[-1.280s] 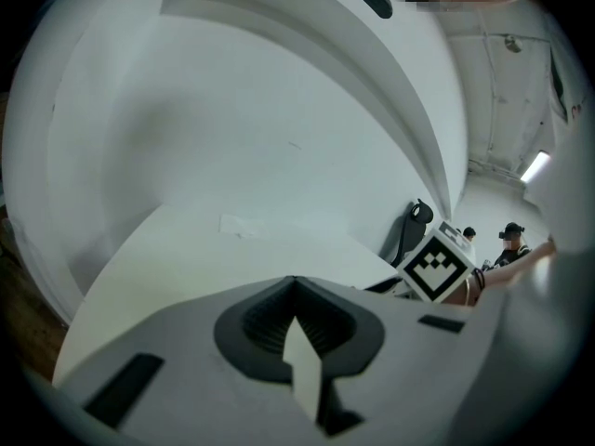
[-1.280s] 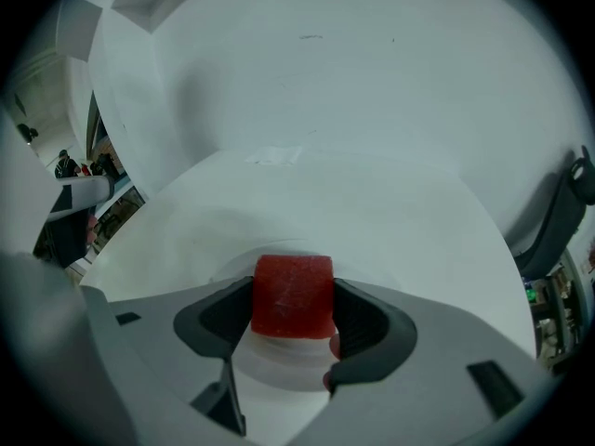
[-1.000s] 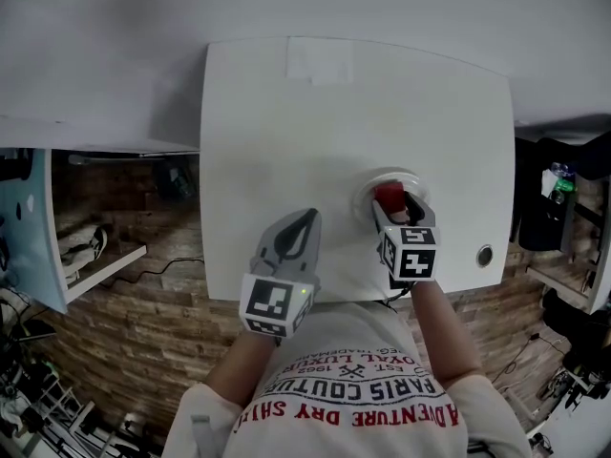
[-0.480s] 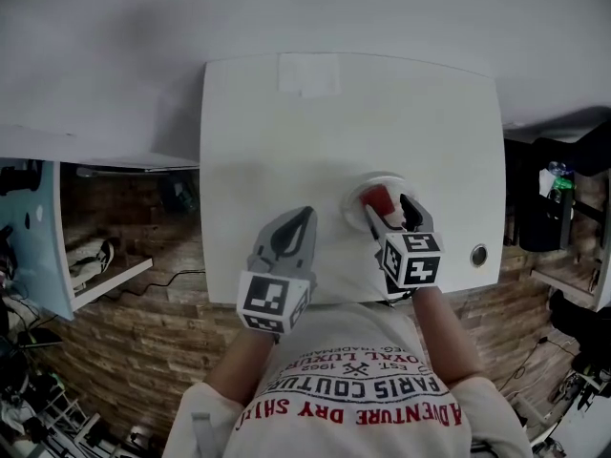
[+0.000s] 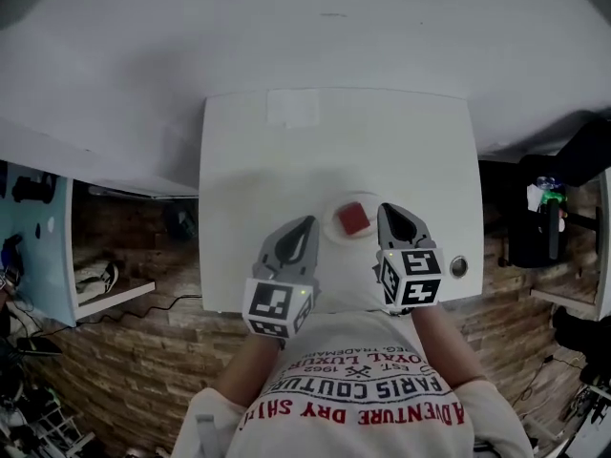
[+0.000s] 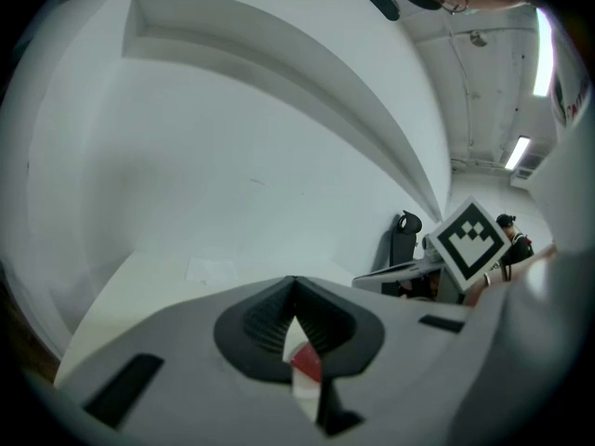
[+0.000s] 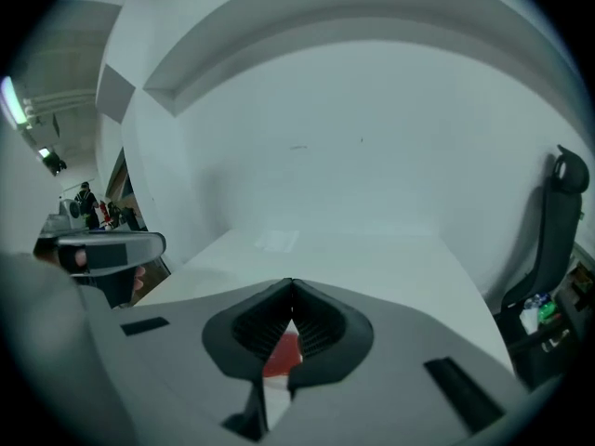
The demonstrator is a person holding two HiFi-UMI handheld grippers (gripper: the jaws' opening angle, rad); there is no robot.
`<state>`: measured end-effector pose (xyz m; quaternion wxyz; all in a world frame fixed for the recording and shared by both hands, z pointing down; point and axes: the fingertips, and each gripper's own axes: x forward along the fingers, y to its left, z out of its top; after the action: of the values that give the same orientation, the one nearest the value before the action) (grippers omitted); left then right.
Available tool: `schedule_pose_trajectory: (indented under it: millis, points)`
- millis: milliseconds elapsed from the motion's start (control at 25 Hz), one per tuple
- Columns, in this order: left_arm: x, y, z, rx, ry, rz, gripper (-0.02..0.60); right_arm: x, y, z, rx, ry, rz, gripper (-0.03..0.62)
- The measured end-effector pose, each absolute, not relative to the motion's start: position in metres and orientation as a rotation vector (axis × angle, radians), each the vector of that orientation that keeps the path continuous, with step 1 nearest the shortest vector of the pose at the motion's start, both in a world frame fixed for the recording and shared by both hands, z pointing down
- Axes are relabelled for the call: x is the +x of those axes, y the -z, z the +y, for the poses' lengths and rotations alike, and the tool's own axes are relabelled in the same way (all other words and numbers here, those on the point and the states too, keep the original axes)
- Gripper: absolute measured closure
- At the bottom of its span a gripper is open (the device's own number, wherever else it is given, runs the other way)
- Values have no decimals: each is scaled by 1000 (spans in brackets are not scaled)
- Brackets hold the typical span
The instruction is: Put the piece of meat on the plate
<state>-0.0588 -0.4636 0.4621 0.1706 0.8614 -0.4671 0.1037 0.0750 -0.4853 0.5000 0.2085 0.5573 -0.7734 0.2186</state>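
Resting on plate (image 5: 331,210): meat (image 5: 354,218), task looks done.
Left gripper (image 5: 305,223) and right gripper (image 5: 389,210) flank it, jaws together, empty. Meat looks light, softish; pinch across its sides.

A white table (image 5: 248,170) stands on brick-patterned floor (image 5: 134,337).
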Motion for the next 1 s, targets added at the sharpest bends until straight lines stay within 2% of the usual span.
schedule_pose_trajectory:
  millis: [480,720,1000]
  points:
    - [-35,-376,-461,2591,-143,-1487,583,86,-390,-464,1581,-293,-2531,582]
    - [-28,-358,-454,2628,-120,-1526,583,101,-369,-451,1631,-147,-2518,582]
    - [-12,-346,-442,2679,-123,-1531,583,109,-357,-436,1629,-150,-2548,582]
